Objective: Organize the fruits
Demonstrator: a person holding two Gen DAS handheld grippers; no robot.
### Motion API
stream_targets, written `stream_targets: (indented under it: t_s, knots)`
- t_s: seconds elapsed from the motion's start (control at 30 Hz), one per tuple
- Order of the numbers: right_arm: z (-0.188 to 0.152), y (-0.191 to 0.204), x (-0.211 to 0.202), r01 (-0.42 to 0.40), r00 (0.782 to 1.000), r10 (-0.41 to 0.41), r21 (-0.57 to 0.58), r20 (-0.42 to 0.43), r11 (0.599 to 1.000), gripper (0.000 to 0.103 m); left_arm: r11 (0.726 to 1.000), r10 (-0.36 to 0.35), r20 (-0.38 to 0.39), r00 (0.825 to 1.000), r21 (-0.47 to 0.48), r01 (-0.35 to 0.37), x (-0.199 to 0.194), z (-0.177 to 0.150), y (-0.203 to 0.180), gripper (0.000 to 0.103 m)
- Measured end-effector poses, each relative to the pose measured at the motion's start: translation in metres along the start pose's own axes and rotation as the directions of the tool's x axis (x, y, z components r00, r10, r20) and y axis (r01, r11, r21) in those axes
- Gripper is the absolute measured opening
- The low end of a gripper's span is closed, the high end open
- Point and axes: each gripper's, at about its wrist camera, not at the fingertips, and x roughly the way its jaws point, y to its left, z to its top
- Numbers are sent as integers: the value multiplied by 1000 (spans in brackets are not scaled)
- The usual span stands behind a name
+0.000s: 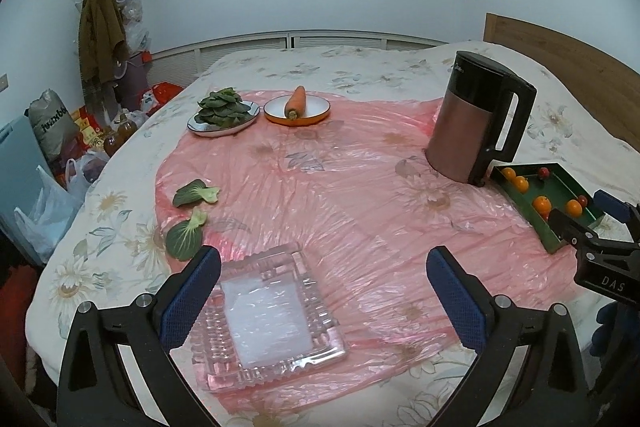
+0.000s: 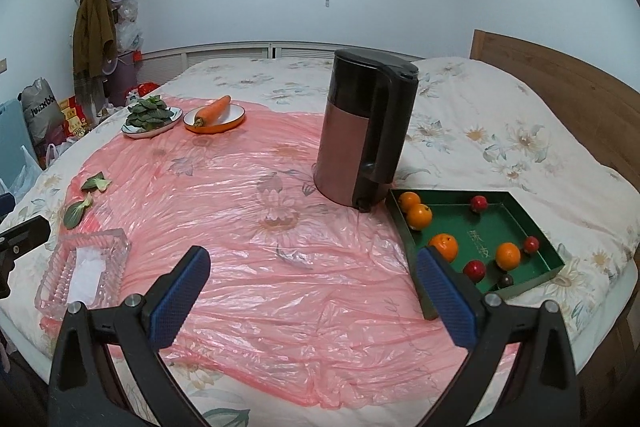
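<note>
A green tray [image 2: 532, 227] on the right holds several oranges [image 2: 419, 217] and small red fruits [image 2: 474, 270]; it also shows in the left wrist view [image 1: 560, 183]. A clear glass dish [image 1: 272, 315] lies empty at the front left, also in the right wrist view [image 2: 84, 271]. My left gripper [image 1: 324, 303] is open and empty, its left finger over the dish's edge. My right gripper [image 2: 314, 295] is open and empty over the pink plastic sheet, its right finger beside the tray's near corner.
A brown and black kettle [image 2: 362, 131] stands behind the tray. A plate of greens [image 1: 222, 113] and an orange plate with a carrot [image 1: 296, 107] sit at the back. Two loose leaves [image 1: 192, 215] lie at the left. The pink sheet [image 1: 360, 195] covers the floral bed.
</note>
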Motion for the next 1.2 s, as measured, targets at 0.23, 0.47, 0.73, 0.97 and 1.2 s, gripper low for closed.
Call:
stream_targets:
  t_s: [0.23, 0.47, 0.73, 0.97, 1.2]
  knots:
    - [2, 0, 0, 2, 1000, -2, -7, 1, 1000, 103, 1000, -14, 7, 1000, 15, 14, -3, 1, -1, 101]
    - [3, -5, -1, 5, 1000, -5, -4, 5, 1000, 103, 1000, -24, -3, 1000, -2, 24, -2, 4, 1, 101]
    - [2, -7, 0, 5, 1000, -5, -15, -1, 1000, 103, 1000, -15, 21, 1000, -24, 15, -2, 4, 6, 101]
    - [1, -7, 2, 1, 1000, -2, -17, -6, 1000, 103, 1000, -6, 33, 999, -14, 7, -4, 3, 5, 101]
    - [0, -6, 3, 3, 1000, -3, -19, -8, 1000, 103, 1000, 12, 46, 999, -14, -11, -6, 3, 5, 101]
